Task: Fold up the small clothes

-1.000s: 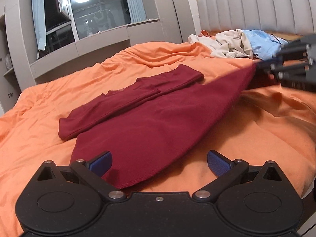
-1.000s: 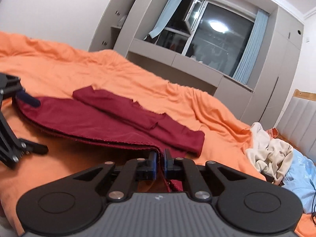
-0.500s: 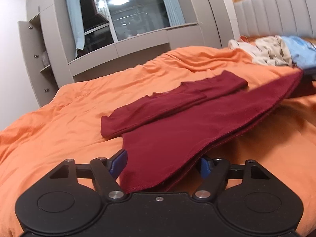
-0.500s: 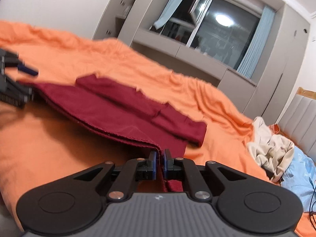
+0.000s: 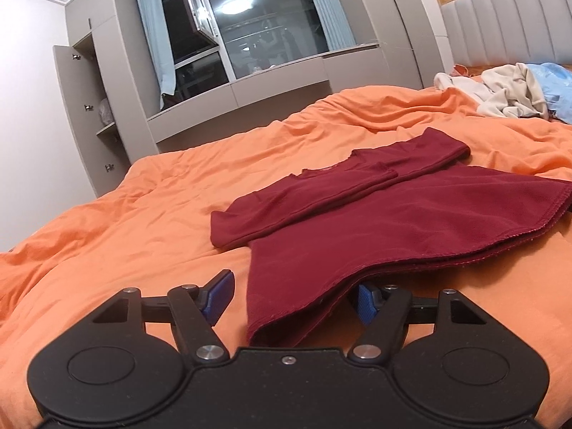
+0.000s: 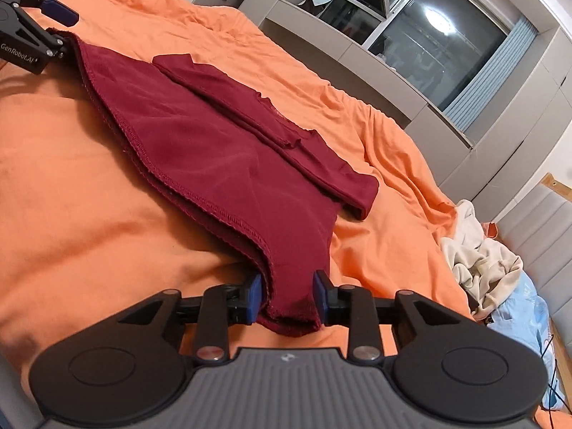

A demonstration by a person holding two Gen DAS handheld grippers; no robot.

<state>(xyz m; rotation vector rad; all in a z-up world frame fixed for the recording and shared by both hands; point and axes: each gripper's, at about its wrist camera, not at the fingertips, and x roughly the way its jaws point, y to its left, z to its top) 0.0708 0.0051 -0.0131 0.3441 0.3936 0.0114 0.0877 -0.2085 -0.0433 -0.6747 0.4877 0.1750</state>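
The dark red shirt (image 6: 214, 150) lies flat mid-bed on the orange duvet (image 5: 107, 236), bare cover around it. The left gripper (image 5: 296, 295) stands spread; the right gripper (image 6: 287, 298), just opening, brackets the hem corner unpinched. Crumpled clothes (image 5: 507, 89) sit by the headboard (image 5: 507, 14).
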